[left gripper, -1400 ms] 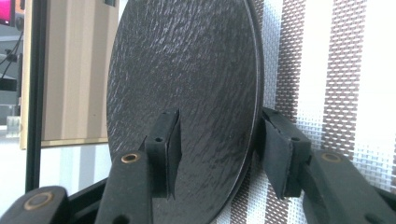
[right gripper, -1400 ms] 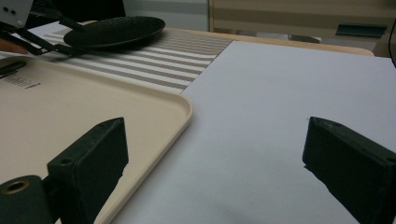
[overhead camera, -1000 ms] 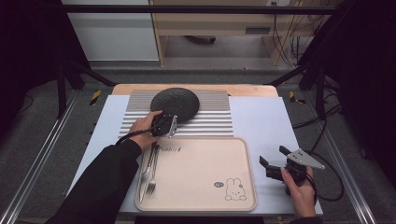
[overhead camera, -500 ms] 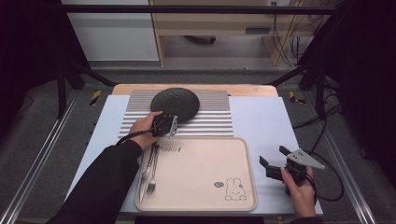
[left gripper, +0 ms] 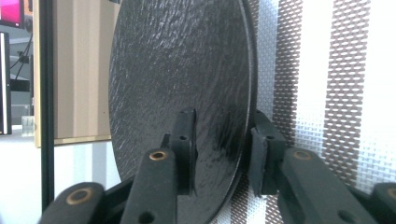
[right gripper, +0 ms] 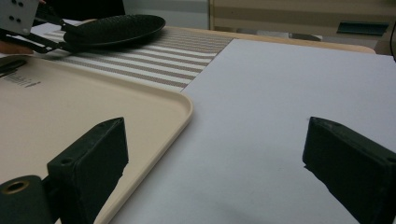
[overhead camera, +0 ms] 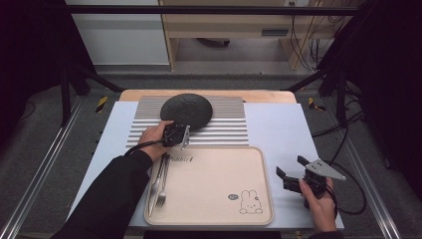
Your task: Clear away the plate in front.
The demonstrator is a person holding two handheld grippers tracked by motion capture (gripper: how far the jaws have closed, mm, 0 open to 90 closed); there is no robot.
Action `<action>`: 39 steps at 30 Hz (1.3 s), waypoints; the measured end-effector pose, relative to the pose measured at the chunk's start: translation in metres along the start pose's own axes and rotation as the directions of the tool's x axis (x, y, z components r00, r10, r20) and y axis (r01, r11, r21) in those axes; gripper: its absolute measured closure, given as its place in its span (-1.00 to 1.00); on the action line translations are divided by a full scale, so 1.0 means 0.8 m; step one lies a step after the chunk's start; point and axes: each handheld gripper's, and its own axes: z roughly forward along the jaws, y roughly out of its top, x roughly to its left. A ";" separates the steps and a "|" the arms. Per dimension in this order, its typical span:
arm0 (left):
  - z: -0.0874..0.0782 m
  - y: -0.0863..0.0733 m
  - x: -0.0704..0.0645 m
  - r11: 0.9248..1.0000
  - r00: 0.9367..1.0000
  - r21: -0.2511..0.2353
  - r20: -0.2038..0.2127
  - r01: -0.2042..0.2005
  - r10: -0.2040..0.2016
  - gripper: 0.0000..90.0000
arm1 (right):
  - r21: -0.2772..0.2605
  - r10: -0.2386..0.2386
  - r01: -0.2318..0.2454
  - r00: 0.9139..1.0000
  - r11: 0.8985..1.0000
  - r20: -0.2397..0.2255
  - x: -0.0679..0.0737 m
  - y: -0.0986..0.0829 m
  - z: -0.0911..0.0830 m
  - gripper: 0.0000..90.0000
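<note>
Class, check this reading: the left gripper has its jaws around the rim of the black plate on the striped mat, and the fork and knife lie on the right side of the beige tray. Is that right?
Not quite. The high view shows the fork and knife on the left side of the beige tray, not the right. The left gripper does have its jaws around the rim of the black plate on the striped mat.

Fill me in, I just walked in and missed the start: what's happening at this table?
A person works with two hand-held grippers. The left gripper has its jaws on either side of the near rim of a black plate on the striped mat. The right gripper is open over the white sheet, beside a beige tray holding a fork along its left edge.
</note>
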 end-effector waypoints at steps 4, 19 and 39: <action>0.000 0.002 -0.005 1.000 1.000 0.010 -0.002 -0.022 0.022 0.66 | 0.001 0.002 -0.002 1.000 1.000 0.000 0.000 0.000 0.000 -0.84; -0.003 0.009 -0.012 0.996 0.994 0.034 -0.080 -0.078 0.080 0.82 | 0.002 0.004 -0.004 1.000 1.000 0.002 -0.001 0.000 0.000 -0.85; -0.017 0.027 -0.001 0.995 0.984 0.016 -0.151 -0.096 0.097 0.92 | -0.004 0.009 -0.009 1.000 1.000 -0.009 -0.002 0.000 -0.001 -0.85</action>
